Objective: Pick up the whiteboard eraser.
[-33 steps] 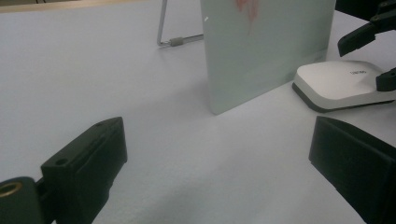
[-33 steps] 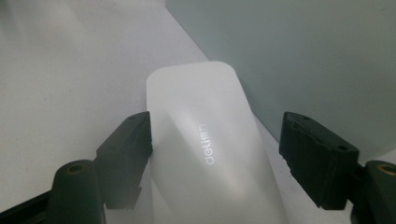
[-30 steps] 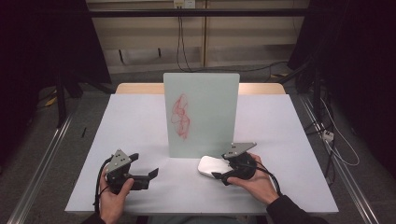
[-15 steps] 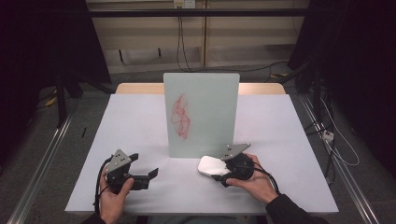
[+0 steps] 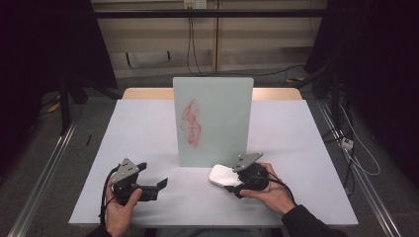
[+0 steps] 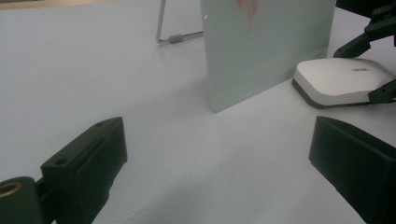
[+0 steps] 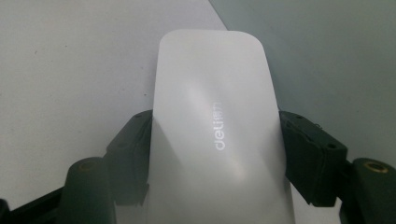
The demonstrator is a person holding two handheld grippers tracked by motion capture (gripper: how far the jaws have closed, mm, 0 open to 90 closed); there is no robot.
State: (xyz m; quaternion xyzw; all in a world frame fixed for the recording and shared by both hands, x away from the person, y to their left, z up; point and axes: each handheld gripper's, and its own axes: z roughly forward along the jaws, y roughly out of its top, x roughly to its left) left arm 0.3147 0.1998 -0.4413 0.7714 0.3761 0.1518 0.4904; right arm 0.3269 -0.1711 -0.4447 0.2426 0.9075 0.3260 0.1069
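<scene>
a white table carries an upright glass board with red scribbles. at the board's 5 o'clock lies a white eraser, touching the tabletop. the right gripper pinches its two long sides; lifting it squarely should likely keep it from slipping. the left gripper, at the board's 7 o'clock, is spread wide, empty.

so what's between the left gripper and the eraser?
Bare table: the left gripper view shows nothing between its open fingers and the eraser.
</scene>
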